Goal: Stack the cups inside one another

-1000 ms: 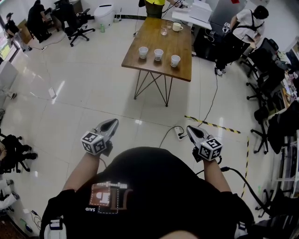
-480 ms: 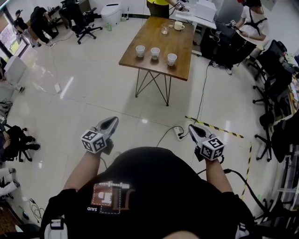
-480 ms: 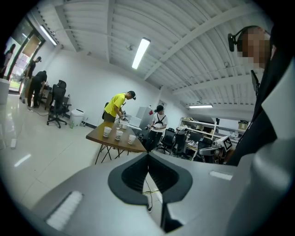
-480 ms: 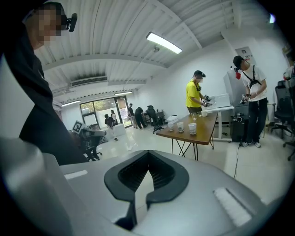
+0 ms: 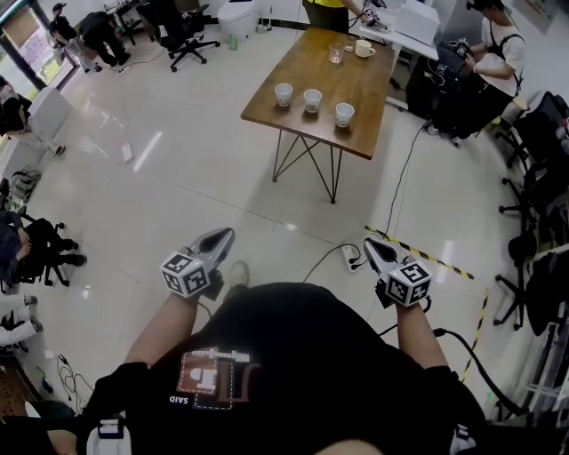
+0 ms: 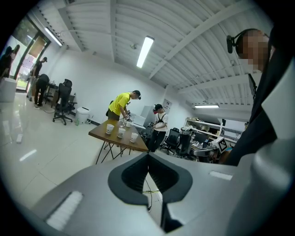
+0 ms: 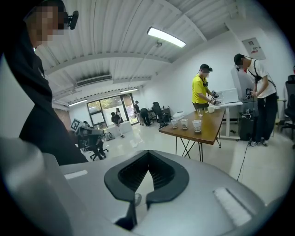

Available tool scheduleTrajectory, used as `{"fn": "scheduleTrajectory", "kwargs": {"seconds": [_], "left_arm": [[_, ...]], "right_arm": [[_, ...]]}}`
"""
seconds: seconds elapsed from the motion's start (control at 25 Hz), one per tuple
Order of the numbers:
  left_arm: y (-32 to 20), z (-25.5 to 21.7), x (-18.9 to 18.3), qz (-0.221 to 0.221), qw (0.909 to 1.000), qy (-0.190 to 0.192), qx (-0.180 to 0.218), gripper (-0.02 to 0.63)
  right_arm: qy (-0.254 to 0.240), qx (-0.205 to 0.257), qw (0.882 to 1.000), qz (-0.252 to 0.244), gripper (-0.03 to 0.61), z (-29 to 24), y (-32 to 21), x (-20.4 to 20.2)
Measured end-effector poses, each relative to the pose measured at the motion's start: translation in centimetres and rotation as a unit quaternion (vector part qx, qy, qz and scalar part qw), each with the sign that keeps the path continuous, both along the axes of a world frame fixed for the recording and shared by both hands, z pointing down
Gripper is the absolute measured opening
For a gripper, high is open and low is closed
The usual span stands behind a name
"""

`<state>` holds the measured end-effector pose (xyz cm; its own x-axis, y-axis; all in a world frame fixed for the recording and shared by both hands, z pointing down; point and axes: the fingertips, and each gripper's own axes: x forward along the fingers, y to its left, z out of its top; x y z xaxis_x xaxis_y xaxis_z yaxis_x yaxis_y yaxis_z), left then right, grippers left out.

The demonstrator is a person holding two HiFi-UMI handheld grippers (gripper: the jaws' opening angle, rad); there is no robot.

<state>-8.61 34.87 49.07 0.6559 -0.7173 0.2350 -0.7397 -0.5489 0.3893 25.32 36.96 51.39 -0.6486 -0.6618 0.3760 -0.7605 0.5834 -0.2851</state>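
Three white paper cups stand apart in a row on a wooden table far ahead: left cup, middle cup, right cup. They show small in the left gripper view and in the right gripper view. My left gripper and right gripper are held close to my body over the floor, well short of the table. Both are shut with nothing between the jaws, as the left gripper view and right gripper view show.
A glass and a mug sit at the table's far end, where a person in yellow stands. A power strip with cables and yellow-black tape lie on the floor ahead. Office chairs and people line both sides.
The view has shifted: the table and cups now sit slightly lower and further right in the head view. Both grippers stay shut at my body.
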Motion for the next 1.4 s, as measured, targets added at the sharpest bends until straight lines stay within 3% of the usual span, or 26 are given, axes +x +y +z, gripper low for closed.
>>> {"fn": "scheduleTrajectory", "kwargs": {"seconds": [0.24, 0.52, 0.72, 0.84, 1.04, 1.24, 1.4], "left_arm": [[-6.3, 1.4, -3.9, 0.033, 0.9994, 0.011, -0.001, 0.002], [-16.2, 2.5, -8.3, 0.124, 0.992, 0.007, -0.023, 0.002], [-22.8, 2.1, -9.8, 0.141, 0.9897, 0.017, -0.02, 0.002], [-26.2, 2.3, -8.9, 0.142, 0.9893, 0.021, -0.026, 0.002], [-30.9, 2.6, -4.2, 0.14, 0.9899, 0.013, -0.019, 0.002], [-35.6, 2.0, -0.5, 0.087, 0.9961, -0.002, -0.011, 0.002], [-39.3, 1.3, 1.3, 0.045, 0.9989, -0.012, -0.01, 0.002]], "right_arm": [[0.002, 0.01, 1.0, 0.003, 0.014, -0.1, -7.0, -5.6], [0.001, 0.012, 0.997, 0.076, 0.014, -1.3, -15.5, -10.7], [0.009, 0.003, 0.995, 0.101, 0.015, -1.4, -18.9, -12.4], [0.008, -0.004, 0.994, 0.113, 0.014, -1.2, -21.0, -11.3], [0.0, -0.01, 0.994, 0.11, 0.014, 0.7, -25.5, -6.8], [-0.005, -0.011, 0.998, 0.059, 0.014, 1.9, -31.8, -2.6], [0.004, 0.0, 1.0, -0.001, 0.015, 1.0, -37.2, -1.5]]}}
